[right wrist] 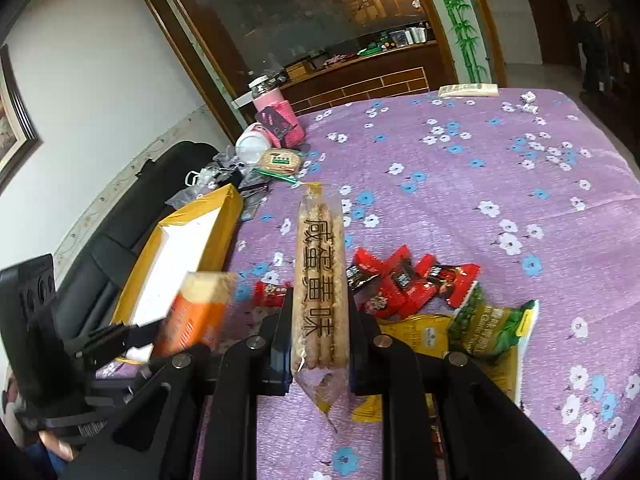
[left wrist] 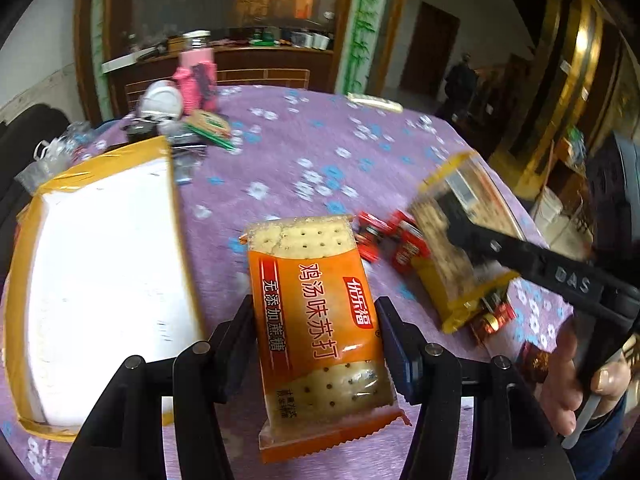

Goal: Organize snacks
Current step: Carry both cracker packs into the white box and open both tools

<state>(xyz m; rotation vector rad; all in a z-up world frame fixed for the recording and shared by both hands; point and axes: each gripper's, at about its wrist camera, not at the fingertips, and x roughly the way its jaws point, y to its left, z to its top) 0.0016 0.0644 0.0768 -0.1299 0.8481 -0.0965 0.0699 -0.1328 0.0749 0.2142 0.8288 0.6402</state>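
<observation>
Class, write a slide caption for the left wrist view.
Left claw grips an orange cracker packet above the purple flowered tablecloth.

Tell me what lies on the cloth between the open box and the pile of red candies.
In the right wrist view, only bare flowered tablecloth lies between the open box and the red candies; one stray red candy sits near.

I read 优乐福 and 鸡汤味苏打 on my orange cracker pack (left wrist: 320, 312). Right of it, the black gripper arm (left wrist: 560, 276) says DAS. My clear biscuit pack (right wrist: 320, 280) reads 咸蛋黄味.

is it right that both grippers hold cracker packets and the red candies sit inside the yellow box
Not quite. The red candies lie loose on the purple floral tablecloth, outside the yellow box, as the right wrist view shows. Both grippers do hold cracker packets.
</observation>
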